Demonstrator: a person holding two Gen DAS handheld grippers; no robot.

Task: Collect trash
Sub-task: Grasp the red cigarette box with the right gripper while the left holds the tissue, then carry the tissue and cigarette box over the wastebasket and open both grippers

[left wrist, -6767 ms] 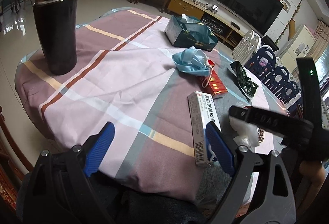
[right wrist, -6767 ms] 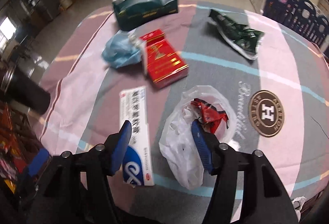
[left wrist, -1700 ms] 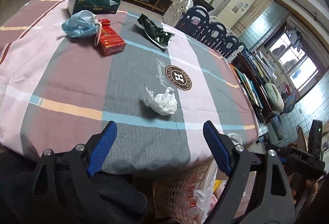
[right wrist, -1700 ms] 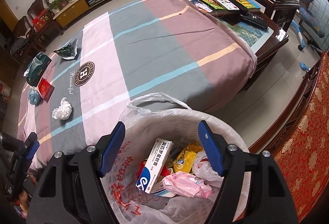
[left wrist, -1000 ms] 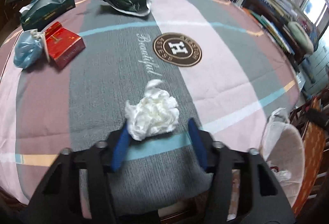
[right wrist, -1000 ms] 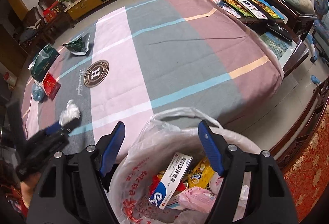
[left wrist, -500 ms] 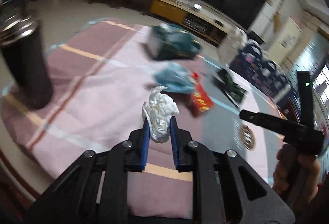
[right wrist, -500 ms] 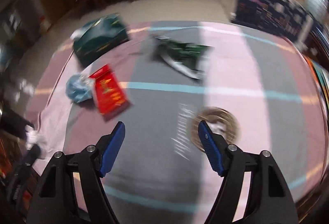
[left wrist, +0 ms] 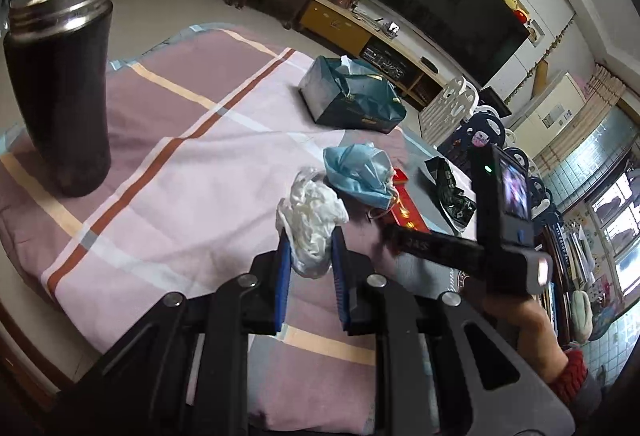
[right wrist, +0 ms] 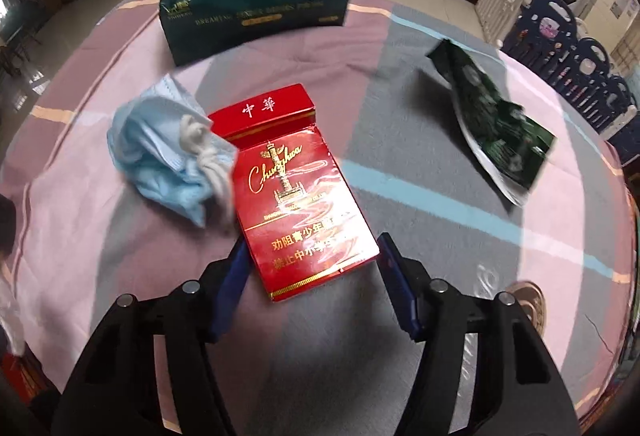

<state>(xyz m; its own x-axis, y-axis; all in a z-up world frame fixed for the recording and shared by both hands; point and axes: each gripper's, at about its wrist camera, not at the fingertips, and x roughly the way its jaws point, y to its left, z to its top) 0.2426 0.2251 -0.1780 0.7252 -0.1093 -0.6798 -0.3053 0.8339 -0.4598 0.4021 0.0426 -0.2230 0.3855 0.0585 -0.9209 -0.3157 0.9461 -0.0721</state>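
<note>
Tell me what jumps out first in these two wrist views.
The left claw is shut on a crumpled white tissue wad, held above the striped tablecloth. The right claw is open, straddling the near end of a red cigarette pack, with a crumpled blue face mask touching the pack's left side.

Red cigarette pack (left wrist: 405, 210) mostly hidden behind blue mask (left wrist: 358, 172).

A large dark television (left wrist: 452, 0) hangs on a white wall above a low yellow cabinet (left wrist: 348, 24), tiled floor (left wrist: 160, 4) shining.
</note>
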